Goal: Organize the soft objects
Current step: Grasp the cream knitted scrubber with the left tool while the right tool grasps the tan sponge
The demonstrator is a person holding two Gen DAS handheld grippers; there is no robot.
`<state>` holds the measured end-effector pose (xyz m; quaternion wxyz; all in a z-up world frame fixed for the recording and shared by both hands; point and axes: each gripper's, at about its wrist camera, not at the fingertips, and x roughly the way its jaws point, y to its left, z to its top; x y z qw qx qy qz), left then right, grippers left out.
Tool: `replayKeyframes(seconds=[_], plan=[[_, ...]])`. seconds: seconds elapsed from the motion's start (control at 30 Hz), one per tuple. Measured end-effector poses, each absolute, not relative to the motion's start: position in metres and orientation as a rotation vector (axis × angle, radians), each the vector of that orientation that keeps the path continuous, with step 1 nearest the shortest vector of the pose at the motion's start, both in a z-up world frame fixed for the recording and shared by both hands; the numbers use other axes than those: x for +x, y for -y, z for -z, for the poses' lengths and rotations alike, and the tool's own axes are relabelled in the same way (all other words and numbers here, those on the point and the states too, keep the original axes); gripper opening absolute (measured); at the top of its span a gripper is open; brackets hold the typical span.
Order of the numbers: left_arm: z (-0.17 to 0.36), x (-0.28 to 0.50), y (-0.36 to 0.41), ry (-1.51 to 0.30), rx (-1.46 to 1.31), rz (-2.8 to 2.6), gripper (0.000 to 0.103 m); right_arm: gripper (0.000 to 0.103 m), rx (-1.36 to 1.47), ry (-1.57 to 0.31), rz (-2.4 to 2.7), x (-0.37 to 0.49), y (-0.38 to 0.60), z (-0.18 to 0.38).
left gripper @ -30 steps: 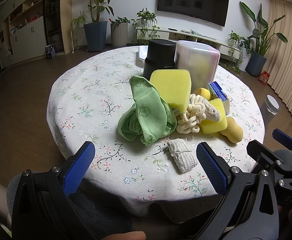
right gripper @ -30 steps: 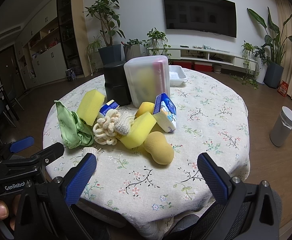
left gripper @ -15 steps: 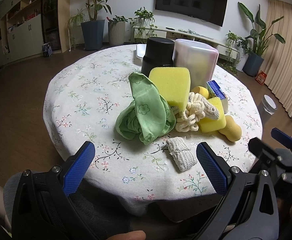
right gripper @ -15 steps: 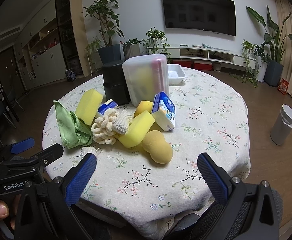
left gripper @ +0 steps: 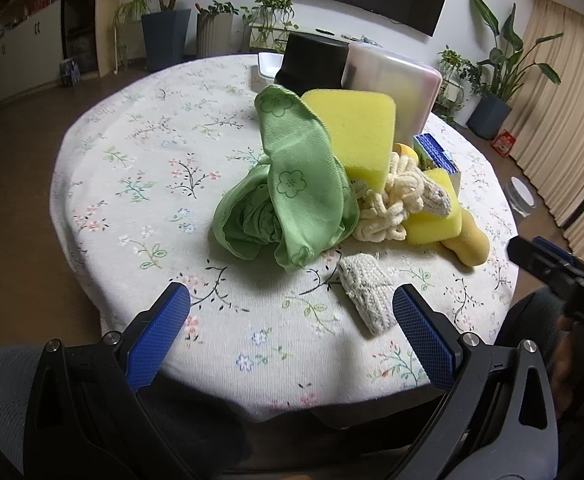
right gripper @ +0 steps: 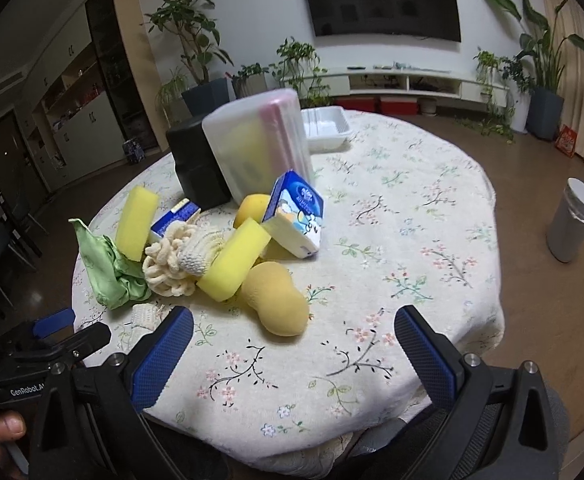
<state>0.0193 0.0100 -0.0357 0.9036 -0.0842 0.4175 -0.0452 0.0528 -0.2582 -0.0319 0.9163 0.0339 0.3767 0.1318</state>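
A heap of soft things lies mid-table: a green cloth (left gripper: pixel 292 196), an upright yellow sponge (left gripper: pixel 356 132), a cream knotted rope piece (left gripper: pixel 392 208), a lower yellow sponge (right gripper: pixel 234 258), a tan peanut-shaped sponge (right gripper: pixel 278 300) and a small knitted pad (left gripper: pixel 366 290). My left gripper (left gripper: pixel 291 330) is open above the near table edge, short of the knitted pad. My right gripper (right gripper: pixel 292 354) is open too, just in front of the tan sponge. Neither one holds anything.
Behind the heap stand a black container (right gripper: pixel 196 164), a translucent plastic box (right gripper: pixel 262 148), a white tray (right gripper: pixel 326 126) and blue-white tissue packs (right gripper: pixel 296 214). The floral tablecloth (right gripper: pixel 412 216) covers the round table. A grey bin (right gripper: pixel 572 226) stands on the floor to the right.
Both grippers have moved forward over the table edge, so the heap looks nearer and larger. Both stay open and the objects have not moved.
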Motion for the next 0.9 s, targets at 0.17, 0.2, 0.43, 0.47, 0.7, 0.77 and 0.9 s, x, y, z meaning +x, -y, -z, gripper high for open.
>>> replayKeyframes(seconds=[0.17, 0.2, 0.43, 0.47, 0.7, 0.77, 0.9], plan=[[0.037, 0.018, -0.011, -0.892, -0.231, 0.13, 0.103, 0.094, 0.007, -0.834, -0.317, 0.072, 0.244, 0.042], [0.036, 0.016, -0.006, -0.893, -0.225, 0.147, 0.103, 0.094, 0.008, -0.852, -0.326, 0.077, 0.243, 0.044], [0.047, 0.014, 0.044, -0.949, -0.082, 0.184, 0.102, 0.082, 0.014, -0.981, -0.361, 0.101, 0.247, 0.059], [0.049, 0.016, 0.044, -0.957, -0.084, 0.174, 0.101, 0.081, 0.001, -0.995, -0.361, 0.103, 0.246, 0.061], [0.051, 0.031, 0.044, -0.969, -0.099, 0.12, 0.101, 0.067, -0.061, -1.027, -0.405, 0.113, 0.24, 0.065], [0.052, 0.032, 0.047, -0.973, -0.087, 0.104, 0.101, 0.061, -0.067, -1.031, -0.426, 0.116, 0.237, 0.064], [0.052, 0.034, 0.049, -0.981, -0.085, 0.084, 0.101, 0.059, -0.109, -1.025, -0.438, 0.12, 0.231, 0.066]])
